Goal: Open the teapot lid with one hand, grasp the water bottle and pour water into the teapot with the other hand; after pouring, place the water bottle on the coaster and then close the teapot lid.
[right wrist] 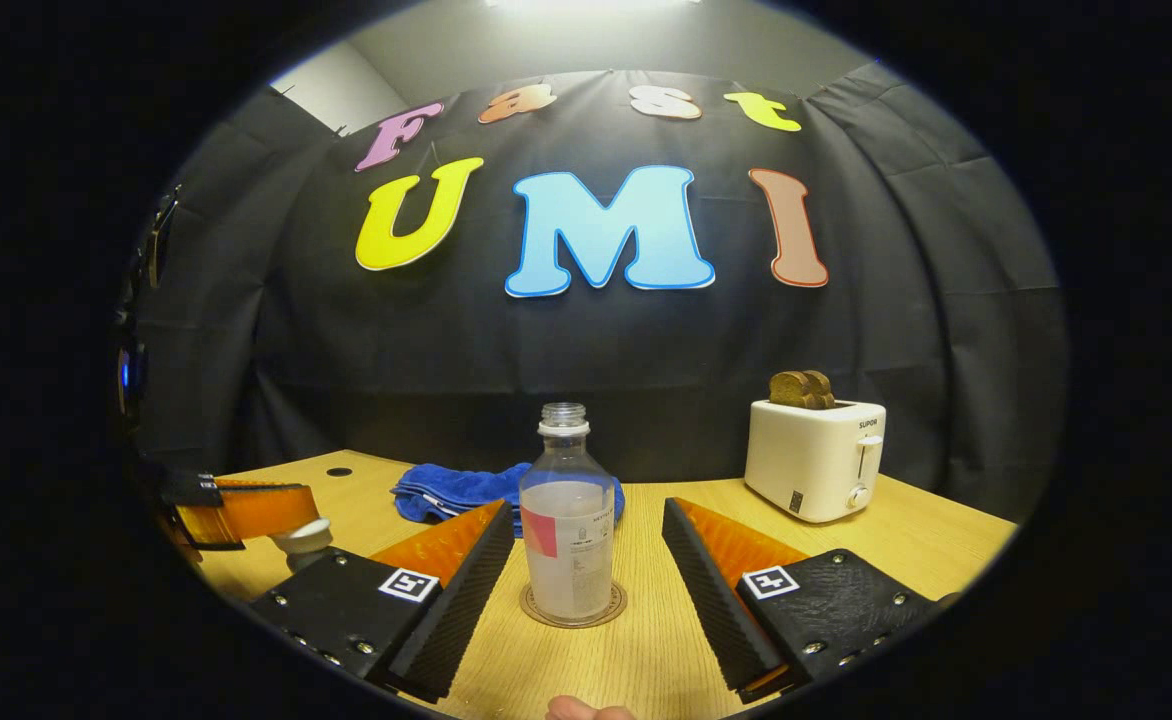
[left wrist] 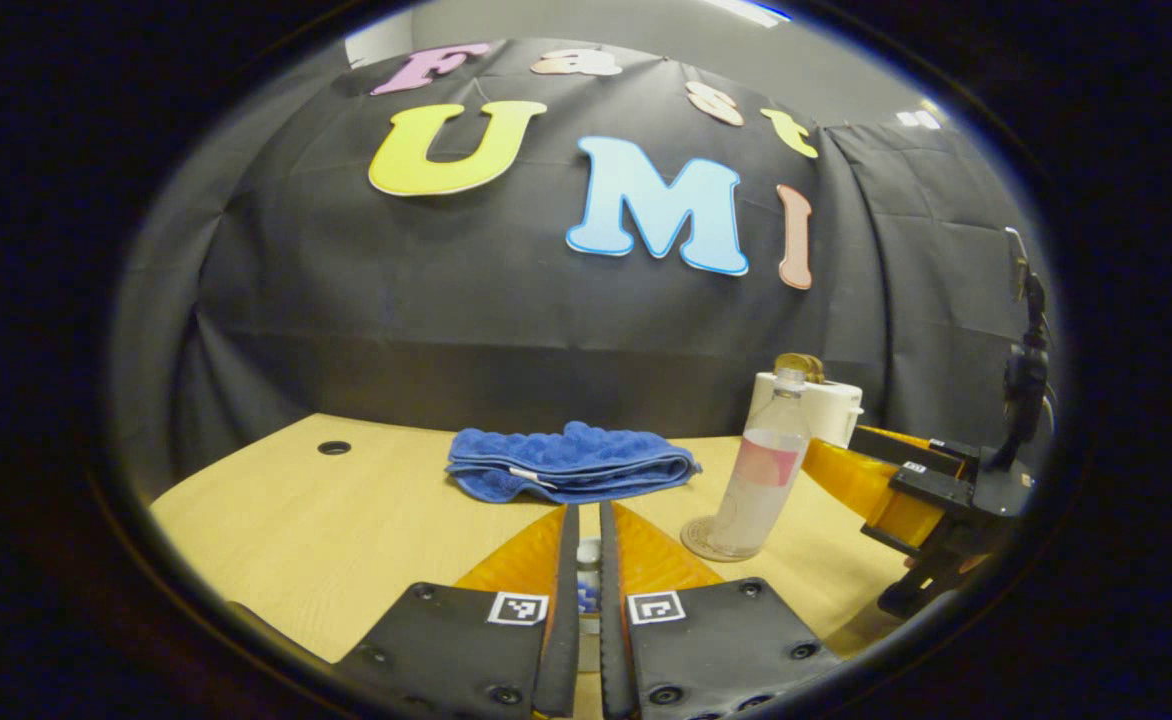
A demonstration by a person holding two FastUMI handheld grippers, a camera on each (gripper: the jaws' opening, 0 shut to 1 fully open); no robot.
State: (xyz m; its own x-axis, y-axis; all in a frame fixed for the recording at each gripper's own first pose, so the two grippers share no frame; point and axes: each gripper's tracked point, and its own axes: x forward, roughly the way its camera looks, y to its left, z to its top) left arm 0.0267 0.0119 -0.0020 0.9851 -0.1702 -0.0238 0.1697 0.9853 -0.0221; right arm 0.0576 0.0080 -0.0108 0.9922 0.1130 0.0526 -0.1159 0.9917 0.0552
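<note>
— Clear water bottle (right wrist: pixel 567 520) stands on the coaster (right wrist: pixel 573 607), right gripper (right wrist: pixel 578 565) wide either side, not touching.
— And left gripper (left wrist: pixel 588 560)?
— Narrow, apparently pinching the teapot lid (left wrist: pixel 589 556); lowering it probably comes next.

Both views are evenly lit from overhead: a bright ceiling light (right wrist: pixel 591 4) glares white at the top of the right gripper view, and smaller ceiling lights (left wrist: pixel 914 118) show at the upper right of the left gripper view. The table (right wrist: pixel 646 640) is bright, with soft, faint shadows. Fisheye distortion bends the wall and table edges. The centre is sharp; the rims darken and blur slightly.
</note>
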